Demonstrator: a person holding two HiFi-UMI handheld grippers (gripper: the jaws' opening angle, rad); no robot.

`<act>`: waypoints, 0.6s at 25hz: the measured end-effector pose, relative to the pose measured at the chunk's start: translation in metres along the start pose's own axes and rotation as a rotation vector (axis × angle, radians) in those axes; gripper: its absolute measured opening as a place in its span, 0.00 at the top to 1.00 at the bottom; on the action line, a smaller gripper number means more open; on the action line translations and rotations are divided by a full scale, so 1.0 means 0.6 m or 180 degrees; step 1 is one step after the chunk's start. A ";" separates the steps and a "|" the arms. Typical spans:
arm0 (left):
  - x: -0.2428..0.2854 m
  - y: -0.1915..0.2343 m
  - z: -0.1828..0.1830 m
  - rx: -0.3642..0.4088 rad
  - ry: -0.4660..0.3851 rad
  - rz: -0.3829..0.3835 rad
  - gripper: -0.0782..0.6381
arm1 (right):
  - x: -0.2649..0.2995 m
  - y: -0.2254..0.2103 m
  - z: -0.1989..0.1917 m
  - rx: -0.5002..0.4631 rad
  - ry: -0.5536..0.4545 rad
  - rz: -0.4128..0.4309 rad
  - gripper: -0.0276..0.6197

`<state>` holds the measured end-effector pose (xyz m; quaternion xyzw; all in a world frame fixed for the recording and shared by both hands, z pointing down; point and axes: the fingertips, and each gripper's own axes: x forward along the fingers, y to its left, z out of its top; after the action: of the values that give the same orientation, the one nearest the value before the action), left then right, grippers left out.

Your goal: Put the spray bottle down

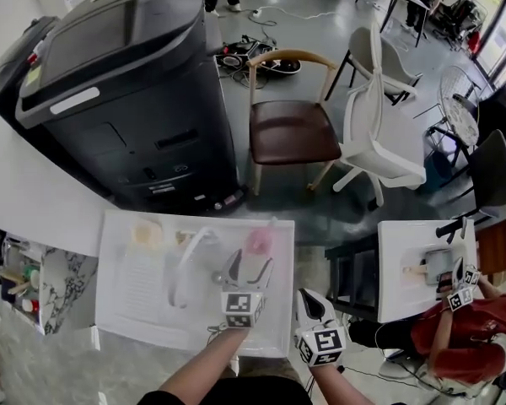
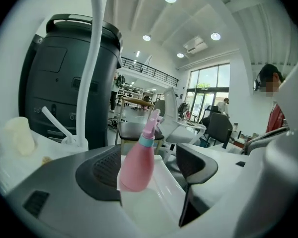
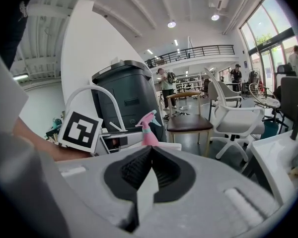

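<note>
so the only real container here is the pink spray bottle point(image 2: 136, 166) itself, and it's opaque, so no idea what's in it or how full it is. It's standing on its base on the white table point(image 1: 135, 310), near the far edge, with the wooden chair point(image 1: 291, 129) on the floor beyond it. Also on the table: a white curved tube thing point(image 1: 185, 264) just left of the bottle, and a pale yellowish lump point(image 1: 148, 234) further left, in front of the big dark printer point(image 1: 126, 83)

Bottle's long axis is pretty much vertical, fat end down, teal collar and spray head on top. In the left gripper view it leans a touch to the right, and the head looks like it points away towards the chair, though I can't say that for sure

left gripper point(image 1: 249, 268) has its jaws spread wide. The bottle sits in the gap, closer to the left pad, and nothing is squeezing it. right gripper point(image 3: 150, 152) sits just to the right off the table edge, jaws clenched tip to tip with nothing in them
</note>
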<state>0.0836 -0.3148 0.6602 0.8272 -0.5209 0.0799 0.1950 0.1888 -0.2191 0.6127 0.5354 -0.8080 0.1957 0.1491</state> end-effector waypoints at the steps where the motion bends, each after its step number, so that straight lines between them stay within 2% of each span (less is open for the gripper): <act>1: -0.021 -0.008 0.005 0.0045 -0.0015 -0.0033 0.41 | -0.009 0.010 0.004 0.0026 -0.0046 0.0002 0.96; 4: -0.100 -0.027 0.013 0.0069 -0.0071 -0.0085 0.41 | -0.045 0.046 0.012 0.0075 -0.0157 0.0014 0.96; 9: -0.261 -0.055 0.051 -0.0186 -0.0386 -0.0129 0.41 | -0.130 0.106 0.003 0.0060 -0.0245 -0.0148 0.96; 12: -0.369 -0.050 0.057 -0.0327 -0.0426 -0.0168 0.43 | -0.173 0.170 -0.010 0.0063 -0.0324 -0.0152 0.96; 15: -0.482 -0.039 0.050 -0.0246 -0.0401 -0.0158 0.46 | -0.218 0.258 -0.022 0.0130 -0.0402 -0.0079 0.96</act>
<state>-0.0259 -0.0781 0.5302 0.8351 -0.5141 0.0027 0.1956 0.0964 -0.0532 0.5409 0.5596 -0.8049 0.1762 0.0893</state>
